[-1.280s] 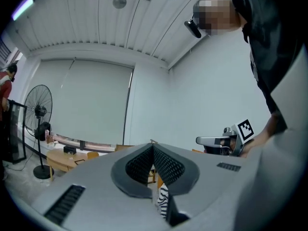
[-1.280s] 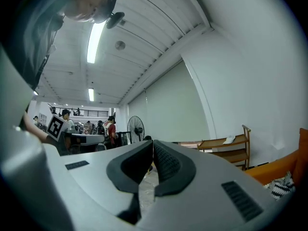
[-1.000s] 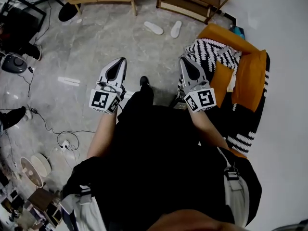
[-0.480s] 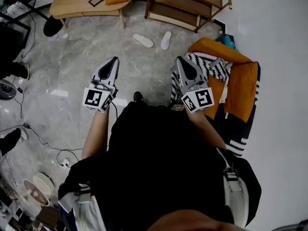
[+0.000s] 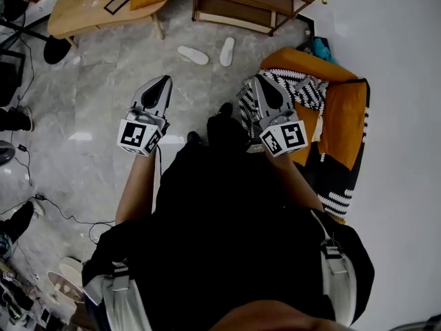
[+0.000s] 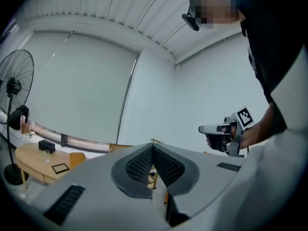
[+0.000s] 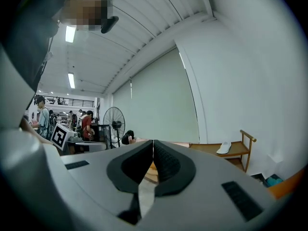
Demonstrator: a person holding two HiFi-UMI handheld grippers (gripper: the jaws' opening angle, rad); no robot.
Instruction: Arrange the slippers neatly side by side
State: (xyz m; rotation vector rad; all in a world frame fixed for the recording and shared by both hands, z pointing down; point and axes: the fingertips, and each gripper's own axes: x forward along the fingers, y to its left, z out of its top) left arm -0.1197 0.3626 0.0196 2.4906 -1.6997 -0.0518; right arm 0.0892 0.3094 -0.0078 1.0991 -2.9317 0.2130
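Note:
Two white slippers lie on the grey floor ahead of me, one slipper [image 5: 192, 54] slanted to the left and the other slipper [image 5: 227, 51] nearly upright, a small gap between them. Both grippers are held level at waist height, well short of them. My left gripper [image 5: 165, 81] is shut with nothing in it, its jaw tips meeting [image 6: 152, 146]. My right gripper [image 5: 253, 82] is likewise shut and empty, tips together [image 7: 153, 142]. Another white slipper [image 7: 224, 148] rests on the wooden rack's top shelf.
A wooden rack [image 5: 244, 2] stands just beyond the slippers. A low wooden table [image 5: 103, 9] is at the far left. An orange seat [image 5: 344, 116] with a black-and-white throw [image 5: 296, 92] is close on my right. Cables and a standing fan [image 7: 113, 121] are to the left.
I have walked forward: the slippers, rack and table have drawn nearer in the head view. Both grippers stay shut and level in front of me.

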